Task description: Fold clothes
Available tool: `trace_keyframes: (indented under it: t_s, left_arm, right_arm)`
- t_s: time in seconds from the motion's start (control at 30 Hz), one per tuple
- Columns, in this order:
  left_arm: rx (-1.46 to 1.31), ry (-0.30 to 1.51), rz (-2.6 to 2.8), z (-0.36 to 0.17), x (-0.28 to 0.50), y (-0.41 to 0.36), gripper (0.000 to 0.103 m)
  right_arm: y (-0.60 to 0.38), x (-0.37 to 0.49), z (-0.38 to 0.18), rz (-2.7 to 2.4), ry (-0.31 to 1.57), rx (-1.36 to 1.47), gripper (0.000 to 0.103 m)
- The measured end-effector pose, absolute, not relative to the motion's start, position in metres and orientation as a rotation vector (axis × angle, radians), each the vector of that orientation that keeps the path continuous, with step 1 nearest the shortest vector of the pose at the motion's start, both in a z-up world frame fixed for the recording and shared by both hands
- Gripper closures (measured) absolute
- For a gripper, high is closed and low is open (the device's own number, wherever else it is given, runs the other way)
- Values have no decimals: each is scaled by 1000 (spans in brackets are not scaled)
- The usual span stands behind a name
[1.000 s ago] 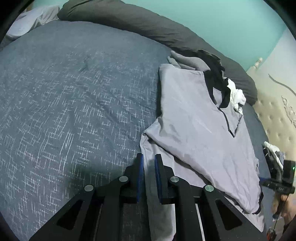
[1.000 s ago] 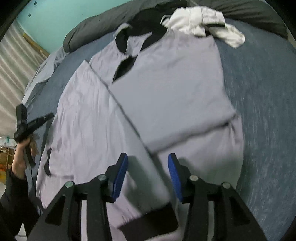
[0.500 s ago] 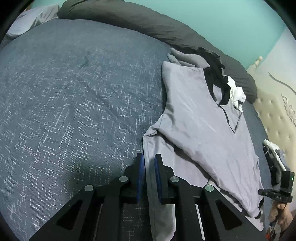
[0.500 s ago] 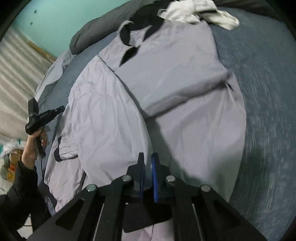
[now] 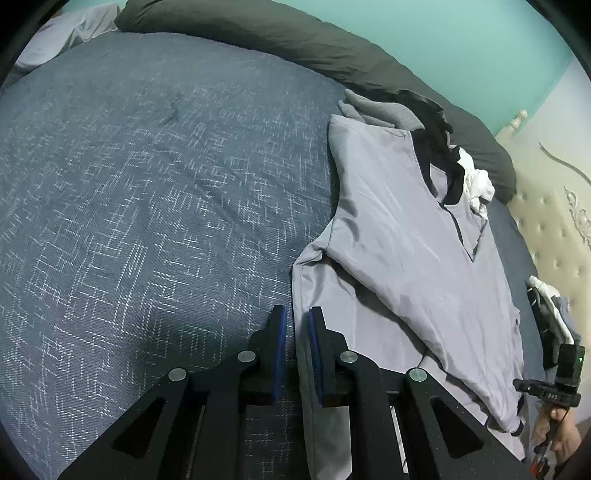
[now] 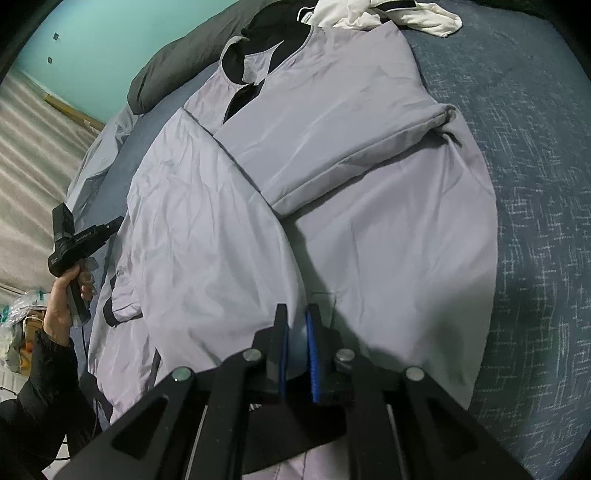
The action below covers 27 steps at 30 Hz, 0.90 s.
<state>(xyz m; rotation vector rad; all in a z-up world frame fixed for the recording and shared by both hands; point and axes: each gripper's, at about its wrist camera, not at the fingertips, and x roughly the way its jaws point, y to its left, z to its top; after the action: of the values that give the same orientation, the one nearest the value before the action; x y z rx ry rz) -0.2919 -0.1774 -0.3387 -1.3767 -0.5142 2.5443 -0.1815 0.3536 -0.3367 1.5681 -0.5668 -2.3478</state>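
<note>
A light grey jacket with black collar and cuffs lies on the blue bed, in the left wrist view (image 5: 413, 251) and the right wrist view (image 6: 332, 147). One sleeve is folded across its front. My left gripper (image 5: 295, 328) is shut on the jacket's bottom hem at its left corner. My right gripper (image 6: 296, 325) is shut on the other grey sleeve (image 6: 207, 236) near its cuff end, holding it over the jacket's body. The left gripper also shows at the far left of the right wrist view (image 6: 85, 236), and the right gripper at the far right of the left wrist view (image 5: 554, 391).
The blue patterned bedspread (image 5: 147, 206) spreads wide to the jacket's left. A dark grey duvet roll (image 5: 295, 40) runs along the teal wall. A white garment (image 6: 388, 14) and dark clothes lie beyond the collar. A tufted headboard (image 5: 554, 229) and more clothes (image 5: 550, 314) lie at the right.
My right gripper closed from open onto the sleeve and drew it across the jacket. My left gripper stayed shut on the hem and barely moved.
</note>
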Motion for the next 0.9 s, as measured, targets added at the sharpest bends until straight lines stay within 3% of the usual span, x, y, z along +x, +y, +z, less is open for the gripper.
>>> trace_keyframes:
  t_s: [0.23, 0.3, 0.43, 0.77, 0.9]
  left_arm:
    - [-1367, -536, 2546, -337, -296, -182, 90]
    - [-1364, -542, 2547, -337, -297, -183, 90]
    - [-1369, -564, 2539, -331, -290, -189, 90]
    - [-1442, -507, 2504, -303, -237, -193, 83]
    - [-1478, -433, 2481, -286, -209, -187, 83]
  right_arm:
    - [355, -177, -336, -2384, -577, 1558, 88]
    - [357, -176, -336, -2404, -585, 1559, 77]
    - [362, -171, -330, -2438, -604, 1535, 72]
    - [374, -135, -300, -2454, -636, 1513, 39]
    - [381, -111, -296, -2446, -659, 1540, 36]
